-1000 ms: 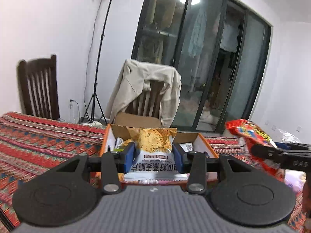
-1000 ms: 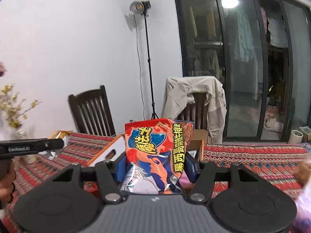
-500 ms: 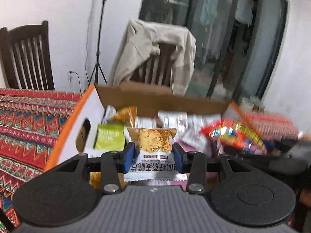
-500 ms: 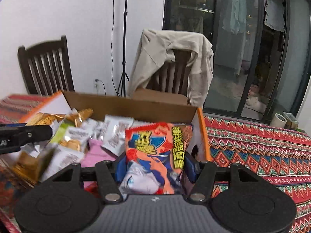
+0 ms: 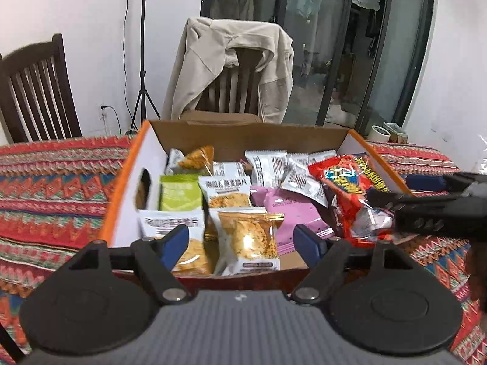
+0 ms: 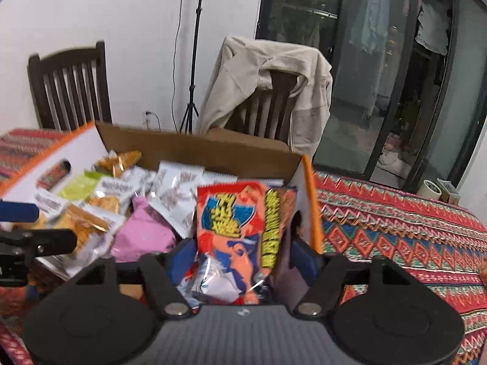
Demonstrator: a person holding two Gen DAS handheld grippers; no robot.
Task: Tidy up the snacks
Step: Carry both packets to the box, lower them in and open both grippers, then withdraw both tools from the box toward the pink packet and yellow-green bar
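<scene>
We are at the drop-off step, with both hands over the near edge of the cardboard box (image 5: pixel 252 135) on the patterned worktop (image 5: pixel 54 176). Our left tool (image 5: pixel 242 240) has just been opening; its blue pads (image 5: pixel 175 238) now stand spread, clear of the oat crisp packet (image 5: pixel 248 240) that lies between them on the other snacks at the near left of the box. Our right tool (image 6: pixel 243 258) has also just been opening, and the red chip bag (image 6: pixel 243 222) stands upright between its jaws at the near right corner, against the orange-edged wall. The pads look parted from the bag, though it hides most of them, so we judge it released rather than pinched. Next, we should draw both tools back and up without snagging the wrappers, then look for any snacks outside the box; none show plainly from here.
</scene>
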